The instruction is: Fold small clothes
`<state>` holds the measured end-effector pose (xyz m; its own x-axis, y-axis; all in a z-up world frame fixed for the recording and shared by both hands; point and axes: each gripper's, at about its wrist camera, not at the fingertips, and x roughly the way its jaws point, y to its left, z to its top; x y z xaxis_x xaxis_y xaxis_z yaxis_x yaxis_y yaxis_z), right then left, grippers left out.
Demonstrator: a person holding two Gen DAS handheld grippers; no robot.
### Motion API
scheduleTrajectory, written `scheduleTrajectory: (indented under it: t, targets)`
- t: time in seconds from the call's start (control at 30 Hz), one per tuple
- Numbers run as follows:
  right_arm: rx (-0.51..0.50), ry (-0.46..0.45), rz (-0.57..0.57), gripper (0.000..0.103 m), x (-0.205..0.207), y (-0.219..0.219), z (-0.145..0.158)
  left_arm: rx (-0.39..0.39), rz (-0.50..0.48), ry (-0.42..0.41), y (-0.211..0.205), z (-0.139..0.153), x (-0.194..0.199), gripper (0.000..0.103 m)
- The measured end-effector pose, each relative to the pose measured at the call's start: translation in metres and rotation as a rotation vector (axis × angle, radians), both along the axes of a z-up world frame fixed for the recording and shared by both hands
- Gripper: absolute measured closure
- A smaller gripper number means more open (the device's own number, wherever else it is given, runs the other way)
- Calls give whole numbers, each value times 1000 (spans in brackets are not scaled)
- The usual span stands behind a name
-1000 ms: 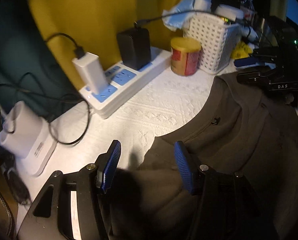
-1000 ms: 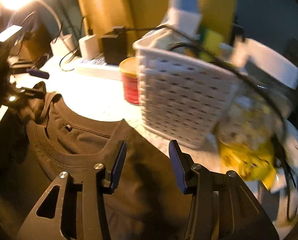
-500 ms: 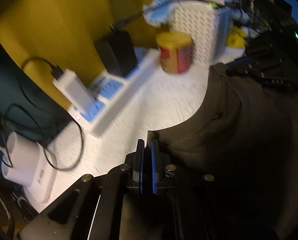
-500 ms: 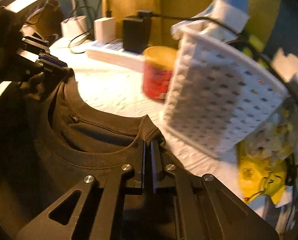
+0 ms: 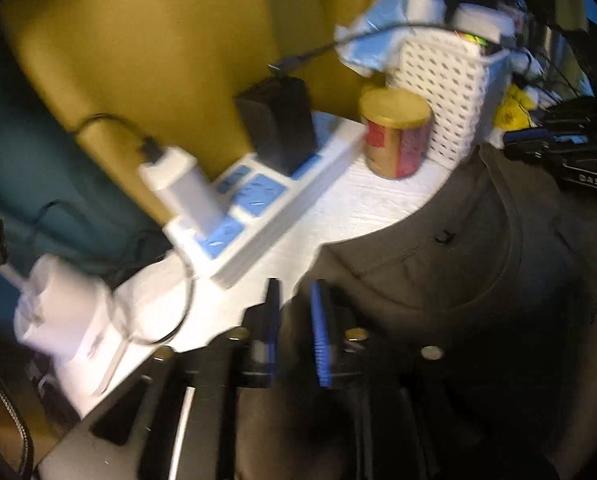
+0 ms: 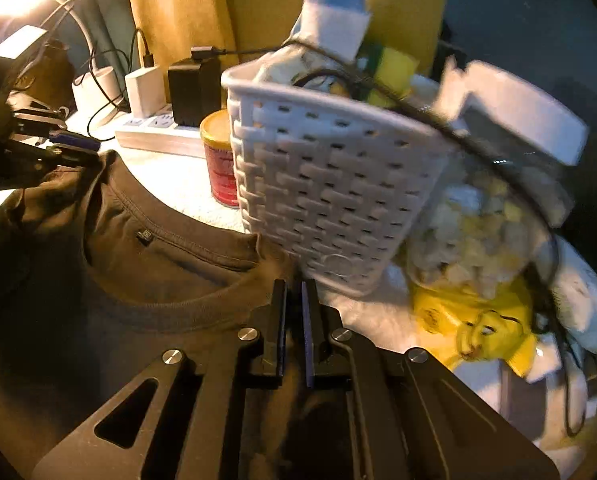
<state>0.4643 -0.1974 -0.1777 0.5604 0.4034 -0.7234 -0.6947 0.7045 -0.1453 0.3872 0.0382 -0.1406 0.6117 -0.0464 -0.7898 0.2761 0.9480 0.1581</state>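
Observation:
A dark olive-brown T-shirt (image 5: 478, 264) lies on the white textured table, neckline toward the back. It also shows in the right wrist view (image 6: 150, 280). My left gripper (image 5: 296, 312) has its blue-padded jaws a small gap apart around the shirt's left shoulder edge; the view is blurred. My right gripper (image 6: 294, 308) is shut on the shirt's right shoulder beside the collar. Each gripper shows in the other's view, the right one (image 5: 558, 152) and the left one (image 6: 58, 148).
A white power strip (image 5: 266, 200) with a white charger (image 5: 178, 184) and black adapter (image 5: 278, 124) runs along the back. A red-and-gold can (image 5: 396, 132), a white woven basket (image 6: 330, 184) and a yellow bag (image 6: 478, 320) crowd the right. A white device (image 5: 66, 320) stands at left.
Both grippers closed on the shirt's shoulders from wide open a second ago. The left jaws have since parted slightly. Both views have shifted, and the right one now sits close to the basket.

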Motion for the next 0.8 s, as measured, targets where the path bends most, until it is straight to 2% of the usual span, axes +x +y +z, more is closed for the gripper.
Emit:
scheduleTrajectory:
  t: [0.03,0.07,0.1,0.2,0.47,0.63,0.8]
  targets:
    - [8,-4,-7,77,-4,-5,3,-7,24,-17,5,5,-7,64]
    - [16,-9,-17,72,-9,-12,7,-26,47,-33,12,10,-15,55]
    - [21,-14,-25,69,-13,-18,9,-48,67,-42,18,14,-24,53]
    - [29,-18,-55,68,-28,-36,14,-102,107,-37,30,18,-54,51]
    - [46,34,-133,68,-84,-81,8,-142,188,18,42,-5,-130,51]
    - [44,62,-159,68,-124,-93,-1,-205,193,48,40,-15,-165,51]
    - [24,86,-171,68,-160,-97,-9,-209,193,70,36,-22,-196,51]
